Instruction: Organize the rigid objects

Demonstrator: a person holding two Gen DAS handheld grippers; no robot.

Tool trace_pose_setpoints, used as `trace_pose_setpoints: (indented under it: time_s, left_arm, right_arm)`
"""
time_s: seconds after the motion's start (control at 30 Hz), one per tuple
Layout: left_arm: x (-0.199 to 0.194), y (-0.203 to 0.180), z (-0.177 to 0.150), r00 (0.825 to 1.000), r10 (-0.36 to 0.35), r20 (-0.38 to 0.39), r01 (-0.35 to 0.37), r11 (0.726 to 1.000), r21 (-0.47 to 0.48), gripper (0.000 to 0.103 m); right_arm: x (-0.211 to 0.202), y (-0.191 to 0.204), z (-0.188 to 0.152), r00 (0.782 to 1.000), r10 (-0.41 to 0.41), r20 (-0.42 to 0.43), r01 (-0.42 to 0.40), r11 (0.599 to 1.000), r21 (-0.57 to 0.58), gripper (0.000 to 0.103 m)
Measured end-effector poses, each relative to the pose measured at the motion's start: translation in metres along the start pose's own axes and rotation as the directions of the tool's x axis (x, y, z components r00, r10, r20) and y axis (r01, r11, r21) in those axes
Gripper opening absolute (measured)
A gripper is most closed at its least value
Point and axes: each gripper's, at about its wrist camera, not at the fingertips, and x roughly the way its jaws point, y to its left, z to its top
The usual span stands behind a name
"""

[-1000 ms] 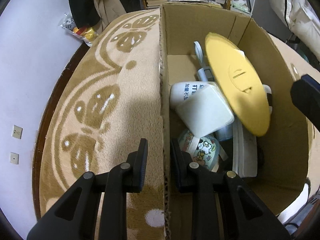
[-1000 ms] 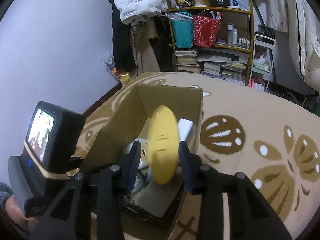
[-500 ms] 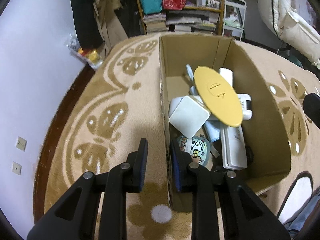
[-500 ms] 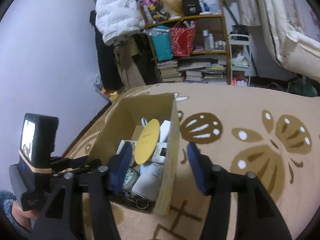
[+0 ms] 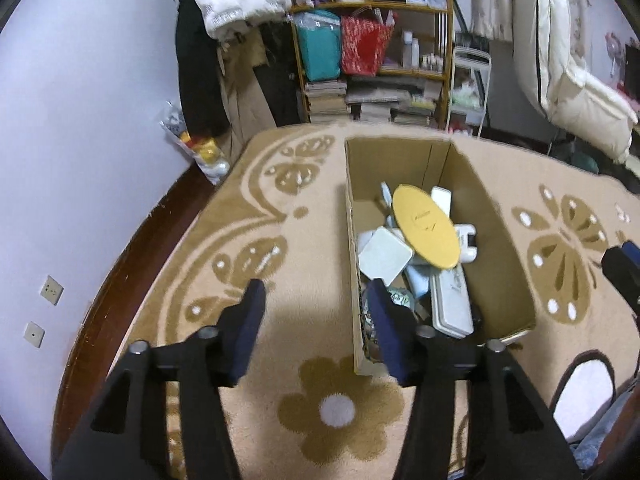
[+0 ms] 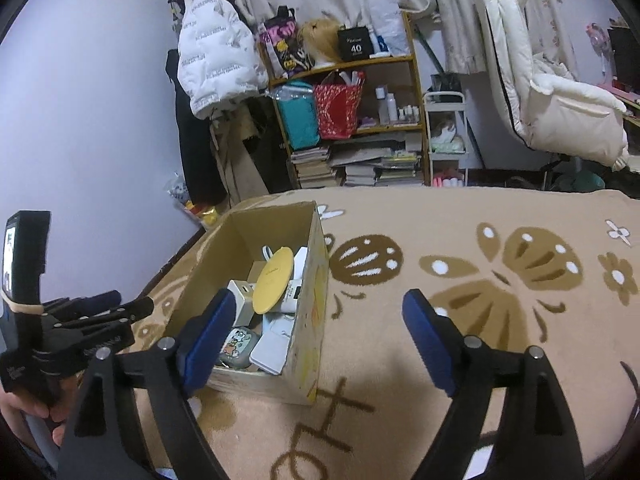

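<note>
Probably a home bedroom: hung coats, cluttered bookshelf, patterned rug.

Yellow disc lies tilted atop clutter in cardboard box.

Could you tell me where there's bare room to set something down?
Bare blanket lies right of the cardboard box, and more between box and wall. The box is crowded, with the yellow disc on top.

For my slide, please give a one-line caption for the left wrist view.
Left gripper opening, empty, above a carton holding a yellow disc and white items, on a patterned rug.
</note>
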Motion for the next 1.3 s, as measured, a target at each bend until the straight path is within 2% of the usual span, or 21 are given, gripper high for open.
trace_pose_setpoints:
  time_s: [0.07,0.13,0.2,0.33,0.4,0.5,0.8,1.03,1.13,1.3]
  left_arm:
    - [-0.01,0.003,-0.001,0.999,-0.011,0.031,0.012,1.0,-0.008,0.058]
    - [-0.021,0.004,-0.002,0.998,-0.022,0.061,0.023,1.0,-0.008,0.067]
    - [-0.033,0.004,-0.003,0.995,-0.029,0.1,0.029,1.0,-0.002,0.085]
    - [-0.055,0.001,-0.007,0.983,-0.016,0.182,0.012,1.0,0.019,0.096]
    - [-0.063,0.0,-0.008,0.977,0.016,0.214,-0.021,1.0,0.021,0.103]
    - [-0.07,0.001,-0.009,0.971,0.04,0.238,-0.045,0.999,0.015,0.103]
    - [-0.078,0.001,-0.01,0.961,-0.025,0.276,0.018,0.999,0.027,0.103]
    - [-0.073,-0.008,-0.007,0.959,-0.027,0.284,0.011,0.998,0.058,0.103]
    - [-0.071,-0.013,-0.007,0.956,-0.006,0.293,-0.015,0.997,0.069,0.103]
    - [-0.064,-0.016,-0.005,0.96,-0.011,0.28,-0.01,0.997,0.077,0.103]
  right_arm:
    - [-0.009,0.0,-0.001,1.0,0.002,0.021,-0.002,1.0,0.001,0.093]
    - [-0.016,0.0,-0.002,0.999,-0.001,0.039,0.001,1.0,0.008,0.095]
    - [-0.023,-0.001,-0.001,0.998,0.0,0.055,-0.001,1.0,0.022,0.102]
    - [-0.042,-0.001,-0.001,0.993,0.008,0.117,-0.013,0.999,0.041,0.103]
    - [-0.049,-0.001,-0.001,0.991,0.008,0.132,-0.014,0.999,0.04,0.103]
    - [-0.052,-0.005,0.0,0.992,0.004,0.127,-0.011,0.998,0.055,0.103]
    - [-0.05,-0.018,-0.006,0.993,-0.01,0.12,-0.003,0.994,0.111,0.103]
    - [-0.042,-0.011,-0.008,0.994,-0.027,0.11,0.018,0.996,0.083,0.103]
    - [-0.036,-0.01,-0.008,0.994,-0.041,0.104,0.034,0.997,0.07,0.103]
    - [-0.026,-0.008,-0.011,0.996,-0.058,0.069,0.055,0.997,0.044,0.103]
